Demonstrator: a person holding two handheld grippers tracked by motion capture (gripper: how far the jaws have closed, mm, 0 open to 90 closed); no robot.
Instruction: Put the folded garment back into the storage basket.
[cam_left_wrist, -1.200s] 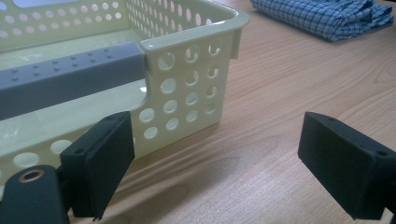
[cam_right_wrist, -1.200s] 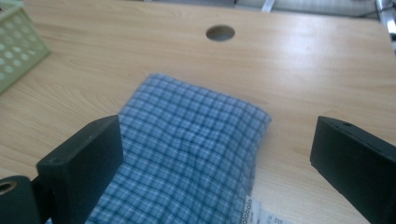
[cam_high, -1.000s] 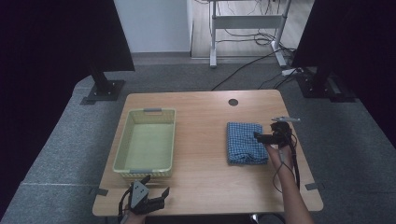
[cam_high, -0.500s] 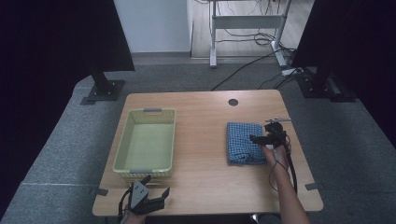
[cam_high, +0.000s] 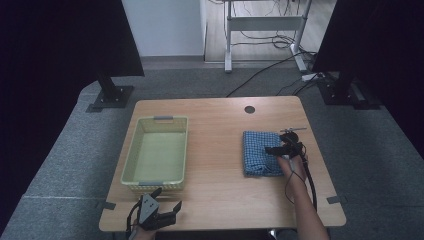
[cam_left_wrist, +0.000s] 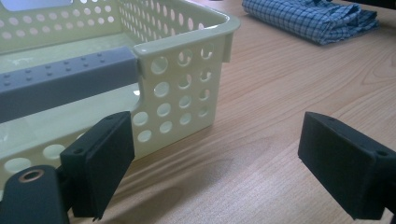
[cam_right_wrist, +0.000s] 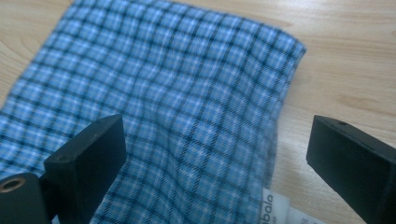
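Observation:
A folded blue checked cloth (cam_high: 259, 152) lies on the right half of the wooden table (cam_high: 220, 150); it also lies flat close below the jaws, blue checked cloth (cam_right_wrist: 177, 107), in the right gripper view. My right gripper (cam_high: 274, 149) hovers over the cloth's right edge, open, nothing between its jaws. A pale green perforated basket (cam_high: 156, 152) with grey handles stands on the left half, empty. My left gripper (cam_high: 169, 206) sits open near the table's front edge, just in front of the basket's near right corner (cam_left_wrist: 187, 84).
A round cable hole (cam_high: 249, 109) is in the table's far middle. The cloth (cam_left_wrist: 313, 16) lies far off in the left gripper view. Black monitor stands and floor cables lie beyond the table. Bare wood spans between basket and cloth.
My right gripper has moved left and slightly nearer, from the cloth's right side onto its right edge. The left gripper has stayed put.

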